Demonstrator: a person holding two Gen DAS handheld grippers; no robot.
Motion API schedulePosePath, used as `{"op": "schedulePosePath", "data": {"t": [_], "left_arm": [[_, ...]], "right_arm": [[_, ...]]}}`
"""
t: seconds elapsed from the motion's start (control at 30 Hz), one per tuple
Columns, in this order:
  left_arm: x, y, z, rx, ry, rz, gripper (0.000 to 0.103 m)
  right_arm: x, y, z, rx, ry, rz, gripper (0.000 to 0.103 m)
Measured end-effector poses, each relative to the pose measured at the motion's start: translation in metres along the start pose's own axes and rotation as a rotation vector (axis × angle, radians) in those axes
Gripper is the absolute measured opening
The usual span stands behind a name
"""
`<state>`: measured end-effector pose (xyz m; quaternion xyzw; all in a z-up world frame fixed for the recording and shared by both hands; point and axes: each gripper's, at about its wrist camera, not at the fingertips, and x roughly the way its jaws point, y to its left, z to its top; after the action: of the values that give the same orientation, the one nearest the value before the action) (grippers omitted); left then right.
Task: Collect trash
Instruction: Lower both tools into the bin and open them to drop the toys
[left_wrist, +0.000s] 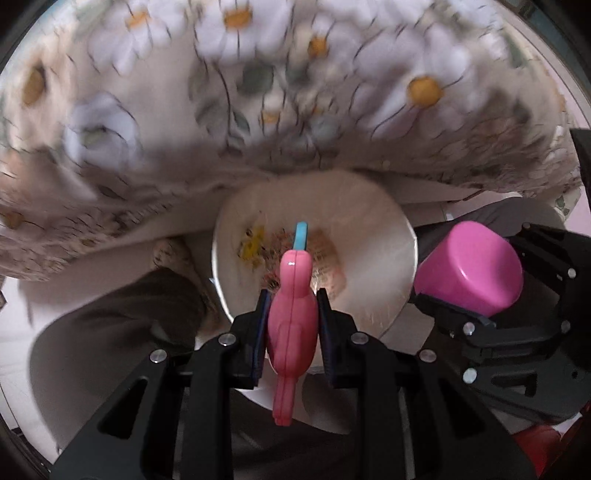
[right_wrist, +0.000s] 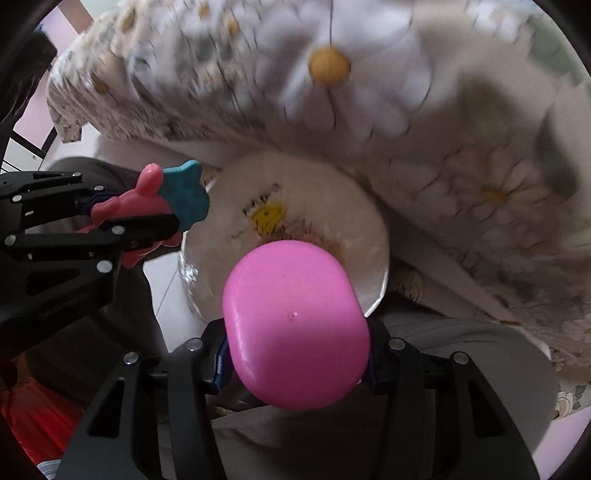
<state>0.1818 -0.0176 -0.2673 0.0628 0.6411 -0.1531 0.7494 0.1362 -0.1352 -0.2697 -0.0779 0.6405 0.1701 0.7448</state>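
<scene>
My left gripper (left_wrist: 291, 314) is shut on a pink plastic toy (left_wrist: 291, 317) with a blue flat piece (left_wrist: 301, 234) at its tip, held over a round white bin (left_wrist: 369, 236). The bin holds yellow and printed wrappers (left_wrist: 255, 243). My right gripper (right_wrist: 295, 354) is shut on a pink rounded plastic container (right_wrist: 295, 325), also just above the bin (right_wrist: 332, 195). The right gripper and its container (left_wrist: 469, 267) show at the right of the left wrist view. The left gripper with its toy (right_wrist: 146, 199) shows at the left of the right wrist view.
A table edge draped with a daisy-print cloth (left_wrist: 258, 92) hangs just beyond the bin; it also fills the top of the right wrist view (right_wrist: 332, 74). A person's grey-clad legs (left_wrist: 122, 325) flank the bin. Something red (right_wrist: 33, 417) lies low at the left.
</scene>
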Motion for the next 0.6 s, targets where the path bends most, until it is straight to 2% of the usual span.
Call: {"op": "schedulePosePath", "data": {"t": [0.23,0.6], "left_arm": [[0.049,0.004,0.005,-0.047,0.102,-0.077,0.025],[0.099,0.006,0.017,-0.125,0.177,-0.163,0.025]], "right_arm": [[0.035,-0.002,0.005,0.018,0.078,0.007,0.054],[0.081,-0.011,0.016,0.066,0.175,0.013,0.054]]}}
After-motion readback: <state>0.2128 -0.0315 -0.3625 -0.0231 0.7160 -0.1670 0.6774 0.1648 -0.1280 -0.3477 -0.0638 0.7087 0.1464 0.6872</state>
